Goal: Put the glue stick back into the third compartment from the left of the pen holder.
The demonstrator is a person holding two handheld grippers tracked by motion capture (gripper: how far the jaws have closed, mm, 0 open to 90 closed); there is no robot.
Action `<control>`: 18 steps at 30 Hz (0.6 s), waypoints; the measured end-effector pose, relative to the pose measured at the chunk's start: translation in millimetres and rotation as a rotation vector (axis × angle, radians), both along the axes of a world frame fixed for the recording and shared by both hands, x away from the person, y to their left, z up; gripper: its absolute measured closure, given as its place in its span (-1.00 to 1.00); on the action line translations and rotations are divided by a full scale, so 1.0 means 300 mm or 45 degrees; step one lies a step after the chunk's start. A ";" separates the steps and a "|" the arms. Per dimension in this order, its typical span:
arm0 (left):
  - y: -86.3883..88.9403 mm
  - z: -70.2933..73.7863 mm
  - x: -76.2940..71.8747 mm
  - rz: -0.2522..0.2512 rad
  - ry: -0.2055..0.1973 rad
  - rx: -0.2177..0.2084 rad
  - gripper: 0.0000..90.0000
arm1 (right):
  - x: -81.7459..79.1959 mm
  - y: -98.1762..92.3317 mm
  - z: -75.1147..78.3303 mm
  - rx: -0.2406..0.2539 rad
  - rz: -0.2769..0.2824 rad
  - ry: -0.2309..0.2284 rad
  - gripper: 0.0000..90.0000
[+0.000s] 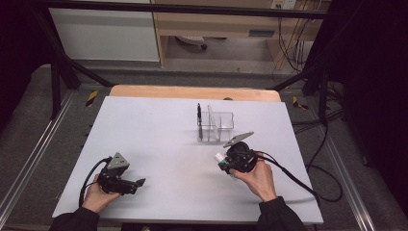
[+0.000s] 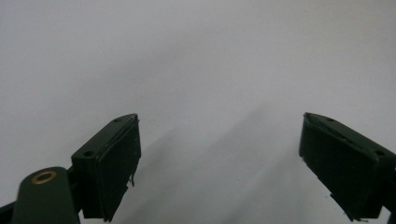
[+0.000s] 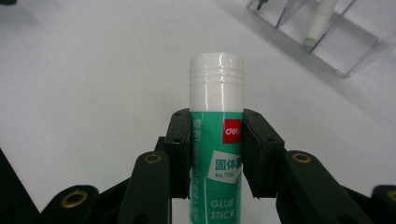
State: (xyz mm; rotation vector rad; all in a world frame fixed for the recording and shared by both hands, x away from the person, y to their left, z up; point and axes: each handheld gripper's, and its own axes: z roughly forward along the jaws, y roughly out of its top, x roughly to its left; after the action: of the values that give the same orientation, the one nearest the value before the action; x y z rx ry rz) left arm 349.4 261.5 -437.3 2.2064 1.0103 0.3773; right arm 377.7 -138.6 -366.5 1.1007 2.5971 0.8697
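Item: glue stick (image 3: 216, 140), green label, white screw cap, held in my right tool (image 3: 216, 154). In the right gripper view it stands at the centre of the frame, cap end pointing away from me, both black pads pressed flat on the labelled barrel just below the cap. In the high view the same tool (image 1: 226, 162) sits right of centre, lifted off the white tabletop (image 1: 159, 130), with a glimpse of white and green at its tip.

Handling, as I judge it: light, rigid plastic tube, round and glossy, so it may roll or twist between flat pads if the squeeze is slack. Not fragile. The cap is ribbed and narrower (a poor place to pinch, since it could pull off). Best hold is where I have it, across the middle of the barrel, with the axis square to the pads.

Nearby: clear divided organiser (image 1: 216, 126), upper centre of the high view, just beyond my right tool; a black pen (image 1: 198, 120) stands in its left compartment, and a pale stick-like thing (image 3: 318, 23) shows inside it at the upper right of the right gripper view.

Left tool (image 1: 129, 183): lower left of the high view, resting by the tabletop's near edge, jaws spread wide with nothing between them (image 2: 219, 168).
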 end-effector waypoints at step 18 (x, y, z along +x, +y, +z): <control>0.000 -0.001 0.001 0.003 -0.001 -0.002 -0.72 | 0.027 -0.048 0.065 0.293 -0.179 -0.298 0.47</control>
State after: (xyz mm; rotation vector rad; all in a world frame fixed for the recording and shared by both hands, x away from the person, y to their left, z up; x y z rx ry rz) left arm 349.7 261.7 -437.5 2.2041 1.0123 0.3783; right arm 385.9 -152.8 -347.0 1.1439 2.2445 1.2064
